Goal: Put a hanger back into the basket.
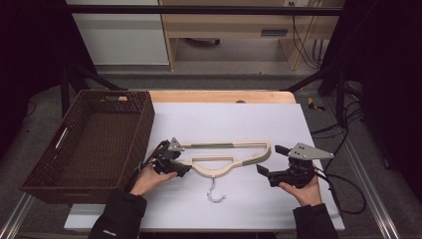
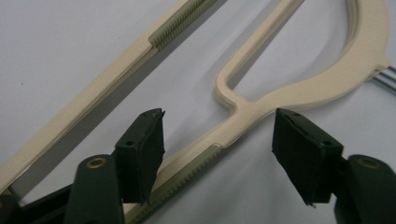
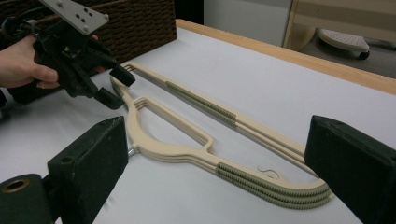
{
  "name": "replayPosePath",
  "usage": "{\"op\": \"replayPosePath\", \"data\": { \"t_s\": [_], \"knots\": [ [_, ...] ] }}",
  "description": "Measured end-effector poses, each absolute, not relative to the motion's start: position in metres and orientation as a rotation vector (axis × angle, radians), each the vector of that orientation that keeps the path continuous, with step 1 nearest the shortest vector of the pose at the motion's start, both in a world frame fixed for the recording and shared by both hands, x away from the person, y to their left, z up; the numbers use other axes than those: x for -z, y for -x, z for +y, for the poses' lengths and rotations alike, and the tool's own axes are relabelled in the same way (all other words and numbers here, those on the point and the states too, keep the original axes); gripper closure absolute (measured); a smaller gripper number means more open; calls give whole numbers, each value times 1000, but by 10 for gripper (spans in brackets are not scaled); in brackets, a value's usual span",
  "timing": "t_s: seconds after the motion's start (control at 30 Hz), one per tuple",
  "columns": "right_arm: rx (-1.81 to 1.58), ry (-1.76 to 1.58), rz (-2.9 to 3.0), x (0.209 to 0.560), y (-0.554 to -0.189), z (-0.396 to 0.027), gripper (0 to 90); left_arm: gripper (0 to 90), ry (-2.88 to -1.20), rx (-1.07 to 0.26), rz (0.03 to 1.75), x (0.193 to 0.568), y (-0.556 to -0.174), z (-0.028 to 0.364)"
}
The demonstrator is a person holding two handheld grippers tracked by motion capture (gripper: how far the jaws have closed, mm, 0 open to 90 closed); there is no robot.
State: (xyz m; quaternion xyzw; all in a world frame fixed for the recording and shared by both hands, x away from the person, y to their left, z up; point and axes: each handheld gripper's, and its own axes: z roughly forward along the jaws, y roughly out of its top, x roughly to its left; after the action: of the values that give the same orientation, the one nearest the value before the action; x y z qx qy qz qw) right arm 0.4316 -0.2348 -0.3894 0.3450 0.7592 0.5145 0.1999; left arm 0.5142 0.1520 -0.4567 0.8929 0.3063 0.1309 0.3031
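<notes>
— Where the worktop [image 1: 239, 119] ends on the left, what stands there?

— A dark wicker basket [image 1: 142, 124], just beside the left claw [image 1: 171, 162]; nothing lies between the two.

— And that claw?

— Its jaws are partly apart and straddle the left shoulder of the stack of cream hangers [image 1: 234, 157]; one pad sits right against the arm, the other is clear of it, so nothing is clamped.

— Where does the stack lie?

— Flat, mid-worktop, between both claws, its metal hook [image 1: 214, 191] pointing to the near edge.

— On the right?

— The right claw [image 1: 271, 162] gapes wide at the stack's right end, holding nothing. Black cables [image 1: 348, 194] trail off the right edge.
</notes>
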Motion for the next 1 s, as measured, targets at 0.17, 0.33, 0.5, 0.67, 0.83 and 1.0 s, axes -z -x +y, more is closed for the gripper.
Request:
{"op": "replayPosePath", "data": {
  "t_s": [0.17,0.33,0.5,0.67,0.83,1.0],
  "knots": [
    [-1433,-969,2130,390,-432,-234,67,399,-2374,-343,794,462,-516,150],
    [-1430,-958,2139,391,-432,-234,69,424,-2386,-323,775,464,-516,149],
    [-1427,-961,2144,391,-432,-233,69,424,-2402,-331,764,463,-514,148],
    [-1426,-955,2144,391,-432,-234,70,447,-2416,-380,757,464,-511,145],
    [-1425,-959,2146,391,-432,-234,70,477,-2417,-403,754,464,-510,144],
    [-1420,-957,2151,392,-432,-233,70,535,-2478,-427,693,461,-506,143]
  ]
}}
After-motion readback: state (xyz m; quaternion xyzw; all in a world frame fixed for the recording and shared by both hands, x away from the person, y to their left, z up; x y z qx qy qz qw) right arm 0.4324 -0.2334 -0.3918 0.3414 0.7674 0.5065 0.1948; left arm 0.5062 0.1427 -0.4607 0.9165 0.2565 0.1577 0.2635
